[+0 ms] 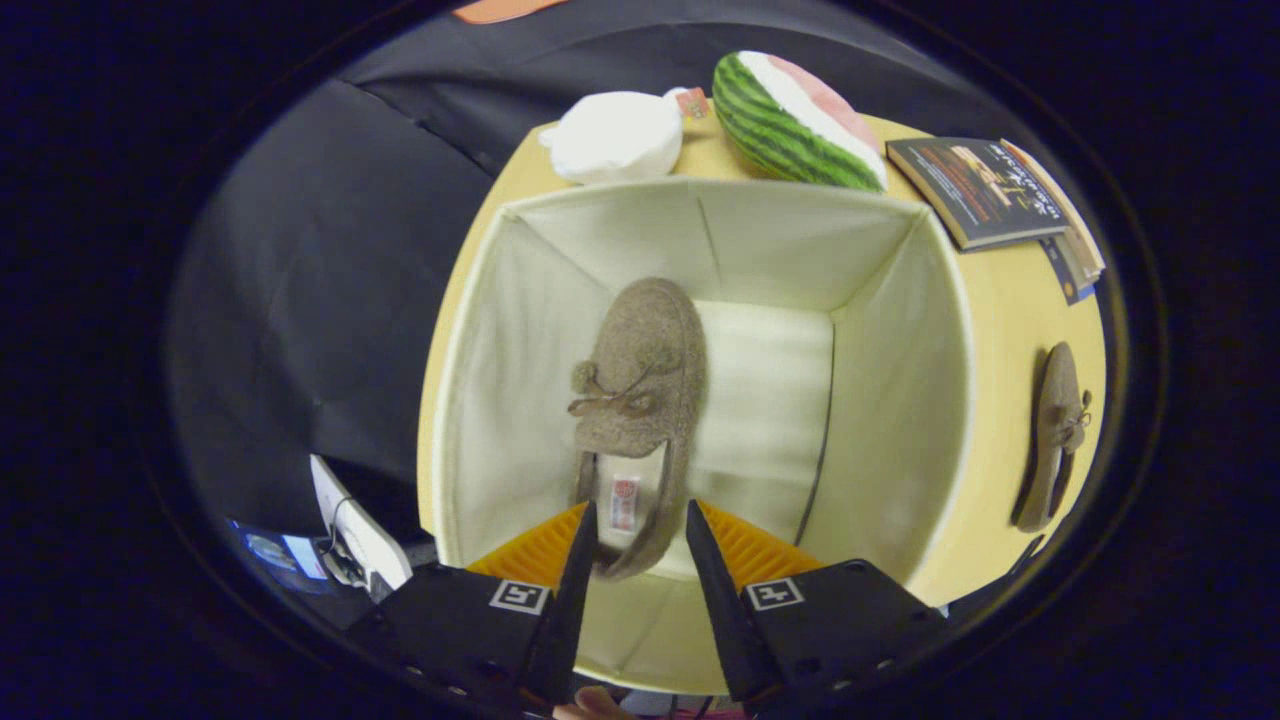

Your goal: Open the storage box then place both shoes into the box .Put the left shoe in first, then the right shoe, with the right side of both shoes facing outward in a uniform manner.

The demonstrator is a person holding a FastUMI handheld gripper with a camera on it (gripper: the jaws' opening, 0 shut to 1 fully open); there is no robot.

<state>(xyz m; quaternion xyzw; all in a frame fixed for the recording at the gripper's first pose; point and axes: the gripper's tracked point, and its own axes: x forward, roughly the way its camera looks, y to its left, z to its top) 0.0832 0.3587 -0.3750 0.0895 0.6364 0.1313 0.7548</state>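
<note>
Felt shoe [637, 400] lies in the box [940, 400]; tongs [640, 530] straddle its heel, seemingly apart.

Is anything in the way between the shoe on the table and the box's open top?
Nothing visible. The second shoe lies on the table beside the box, whose top is open; inside, bare floor remains beside the first shoe. The gripper straddles that shoe's heel.

A pale yellow table [1010, 330] is filling the right and centre of the frame, a white pouch [615, 135], a watermelon-slice cushion [795, 120] and stacked books [1000, 190] sitting along its upper edge. Black cloth [330, 250] is draping the booth at upper left.
</note>
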